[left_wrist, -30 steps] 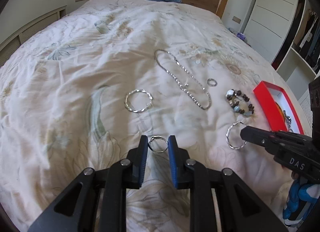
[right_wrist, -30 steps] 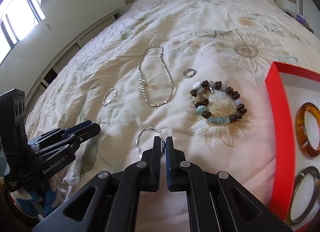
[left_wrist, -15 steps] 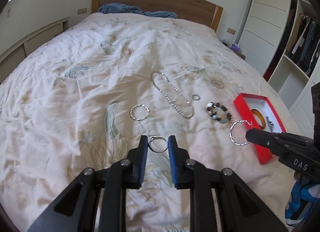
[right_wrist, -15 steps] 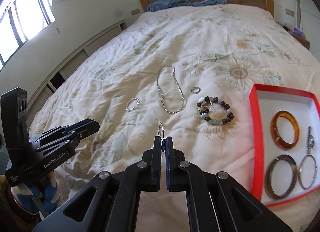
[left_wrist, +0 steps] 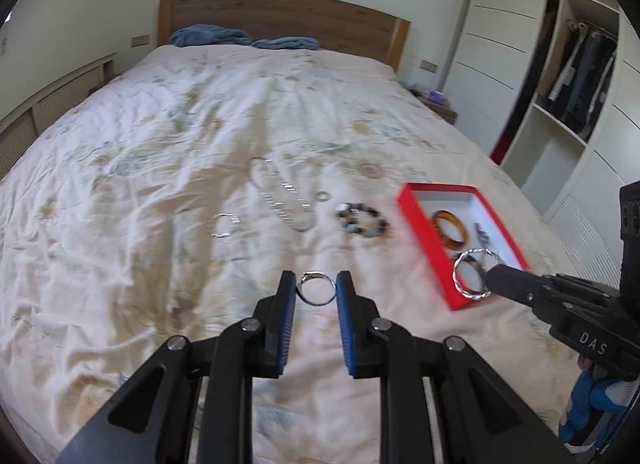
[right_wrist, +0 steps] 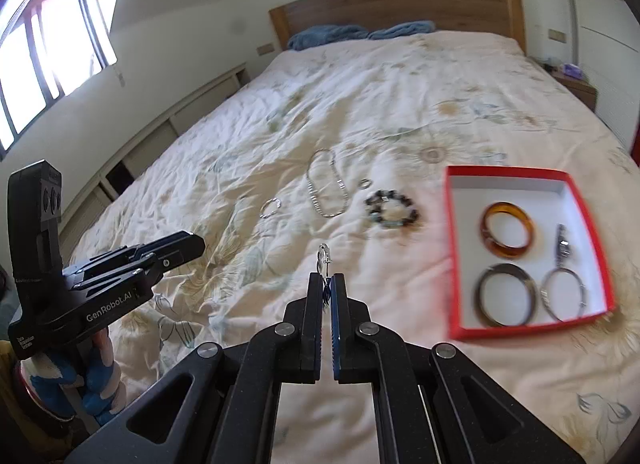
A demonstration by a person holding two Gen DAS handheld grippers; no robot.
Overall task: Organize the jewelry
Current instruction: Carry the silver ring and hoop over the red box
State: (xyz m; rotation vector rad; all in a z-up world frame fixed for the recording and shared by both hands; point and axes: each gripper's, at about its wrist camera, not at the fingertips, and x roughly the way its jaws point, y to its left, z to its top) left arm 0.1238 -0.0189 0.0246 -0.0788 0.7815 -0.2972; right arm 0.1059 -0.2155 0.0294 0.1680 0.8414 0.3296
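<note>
My left gripper is shut on a small silver ring and holds it above the bed. My right gripper is shut on a twisted silver bangle, seen edge-on in the right wrist view, and holds it over the near corner of the red box. The box holds an amber bangle, a dark bangle, a thin silver bangle and a small dark piece. On the quilt lie a silver chain, a beaded bracelet, a small ring and a silver bangle.
The floral quilt covers the whole bed, with a wooden headboard and blue pillows at the far end. A wardrobe and open shelves stand to the right. A window and low cabinets are on the left.
Both grippers have risen away from the quilt with their pieces. My right gripper has carried the twisted bangle rightward, over the red box's near corner.
</note>
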